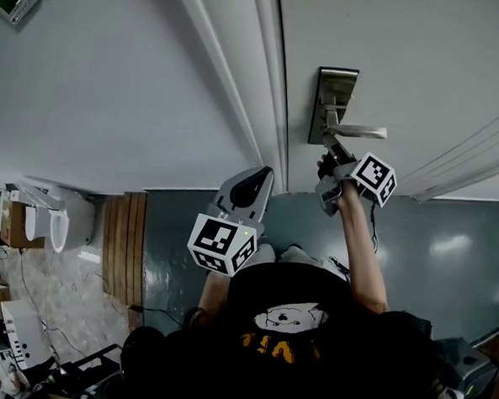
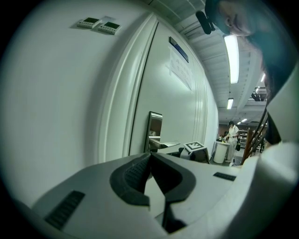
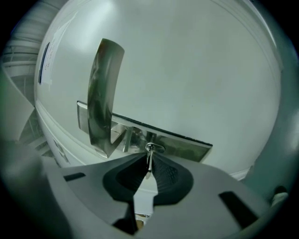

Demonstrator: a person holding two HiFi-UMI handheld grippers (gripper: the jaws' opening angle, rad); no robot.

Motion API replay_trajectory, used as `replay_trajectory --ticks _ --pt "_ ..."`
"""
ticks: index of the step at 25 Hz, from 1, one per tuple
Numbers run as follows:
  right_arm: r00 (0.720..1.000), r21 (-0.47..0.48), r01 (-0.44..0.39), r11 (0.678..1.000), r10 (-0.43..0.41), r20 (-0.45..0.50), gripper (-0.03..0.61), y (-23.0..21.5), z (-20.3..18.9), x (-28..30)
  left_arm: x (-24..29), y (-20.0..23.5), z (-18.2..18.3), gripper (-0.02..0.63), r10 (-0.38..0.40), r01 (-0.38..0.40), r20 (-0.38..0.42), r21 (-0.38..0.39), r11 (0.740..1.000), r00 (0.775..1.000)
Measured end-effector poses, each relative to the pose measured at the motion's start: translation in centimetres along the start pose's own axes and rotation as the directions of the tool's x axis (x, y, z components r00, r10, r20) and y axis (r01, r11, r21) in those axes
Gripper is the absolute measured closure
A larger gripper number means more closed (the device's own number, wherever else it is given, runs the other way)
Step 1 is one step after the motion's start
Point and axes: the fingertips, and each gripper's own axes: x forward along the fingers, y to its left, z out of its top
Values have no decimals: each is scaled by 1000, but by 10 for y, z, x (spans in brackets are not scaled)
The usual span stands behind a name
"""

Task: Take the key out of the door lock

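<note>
A small silver key (image 3: 149,161) sticks out of the keyhole (image 3: 153,148) in the steel lock plate (image 3: 187,145), below the lever handle (image 3: 103,98). My right gripper (image 3: 149,163) is shut on the key, its dark pads pressing on the blade from both sides. In the head view the right gripper (image 1: 329,154) reaches up to the lock plate (image 1: 338,96) under the handle (image 1: 359,132) on the white door (image 1: 409,50); the key itself is hidden there. My left gripper (image 1: 261,178) hangs by the door frame, shut on nothing, its tips (image 2: 150,155) touching.
The white door frame (image 1: 255,84) runs between the door and a plain wall (image 1: 99,77). A wooden slatted panel (image 1: 122,244) and white fixtures (image 1: 61,223) lie lower left. In the left gripper view a person (image 2: 232,135) stands far down the hall.
</note>
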Motion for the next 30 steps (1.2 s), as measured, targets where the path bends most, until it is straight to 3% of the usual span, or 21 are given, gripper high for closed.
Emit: replay_trajectory --ticks 14,30 --pt "999 194 -34 980 26 43 557 -1 -6 -15 -11 8 -6 606 25 -25 -18 3 1000 1000" --pt "999 149 -21 989 26 -32 557 -11 -40 -59 -16 -3 -22 606 30 -30 -46 1 1000 999"
